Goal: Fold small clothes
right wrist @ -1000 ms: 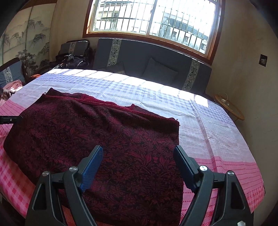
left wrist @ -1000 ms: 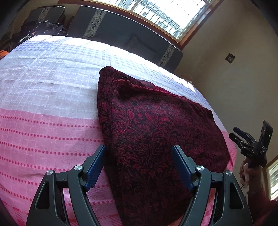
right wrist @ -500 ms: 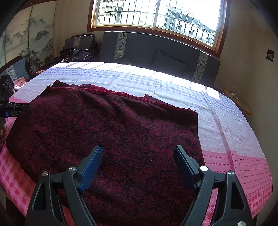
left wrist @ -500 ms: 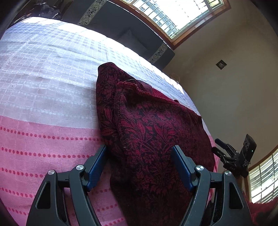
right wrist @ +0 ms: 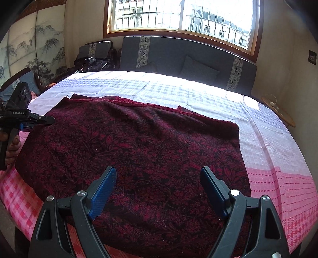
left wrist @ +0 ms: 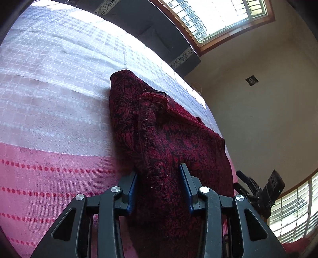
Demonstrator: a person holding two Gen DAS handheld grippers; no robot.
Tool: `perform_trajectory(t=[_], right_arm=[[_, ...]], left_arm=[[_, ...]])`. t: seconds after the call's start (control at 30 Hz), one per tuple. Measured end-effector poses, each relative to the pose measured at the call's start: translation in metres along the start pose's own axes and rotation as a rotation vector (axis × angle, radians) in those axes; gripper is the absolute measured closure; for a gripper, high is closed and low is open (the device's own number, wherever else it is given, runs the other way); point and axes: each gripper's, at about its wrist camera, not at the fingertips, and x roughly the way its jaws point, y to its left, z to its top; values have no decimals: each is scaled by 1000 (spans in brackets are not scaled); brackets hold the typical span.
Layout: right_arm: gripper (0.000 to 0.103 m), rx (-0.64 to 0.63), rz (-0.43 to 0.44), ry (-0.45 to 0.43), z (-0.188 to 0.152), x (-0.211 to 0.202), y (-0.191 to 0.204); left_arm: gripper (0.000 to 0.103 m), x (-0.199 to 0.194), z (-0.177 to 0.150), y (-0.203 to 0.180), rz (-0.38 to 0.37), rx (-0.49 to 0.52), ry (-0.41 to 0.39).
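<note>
A dark red floral cloth [left wrist: 178, 139] lies spread on the table's pink and white cover [left wrist: 59, 109]. My left gripper [left wrist: 159, 170] is at the cloth's left edge and its jaws are closing; a raised ridge of the fabric fills the gap and both blue pads touch it. In the right wrist view the cloth [right wrist: 139, 139] lies mostly flat. My right gripper [right wrist: 158, 168] hovers open over its near edge with nothing pinched. The left gripper [right wrist: 39, 119], held by a hand [right wrist: 12, 146], shows at the cloth's left side. The right gripper [left wrist: 246, 182] appears low right in the left wrist view.
A dark grey sofa [right wrist: 178, 53] with cushions runs behind the table under a barred window [right wrist: 178, 15]. A small round side table [right wrist: 282, 115] stands at the right by the wall. Bare table cover [right wrist: 268, 148] lies right of the cloth and beyond it.
The left gripper slid in along the cloth's left edge and its jaws narrowed onto a bunched ridge of fabric. The right gripper stayed open and barely shifted.
</note>
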Motion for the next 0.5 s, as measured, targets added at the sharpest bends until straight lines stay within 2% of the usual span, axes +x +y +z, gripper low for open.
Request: perform_trajectory(t=[0.1, 0.23, 0.33, 0.37, 0.4, 0.5], right_arm=[[20, -4, 1, 2, -1, -1, 0], [20, 5, -1, 3, -3, -3, -4], [20, 20, 6, 9, -3, -1, -7], [20, 26, 11, 12, -4, 0, -7], [19, 33, 17, 15, -4, 1, -8], [19, 40, 31, 18, -5, 1, -6]], left_arm=[[64, -5, 1, 3, -17, -9, -1], [62, -5, -3, 11, -36, -47, 69], [54, -5, -4, 13, -119, -74, 150], [48, -8, -5, 15, -143, -81, 165], [45, -8, -2, 15, -159, -96, 168], [44, -6, 6, 17, -171, -136, 132]])
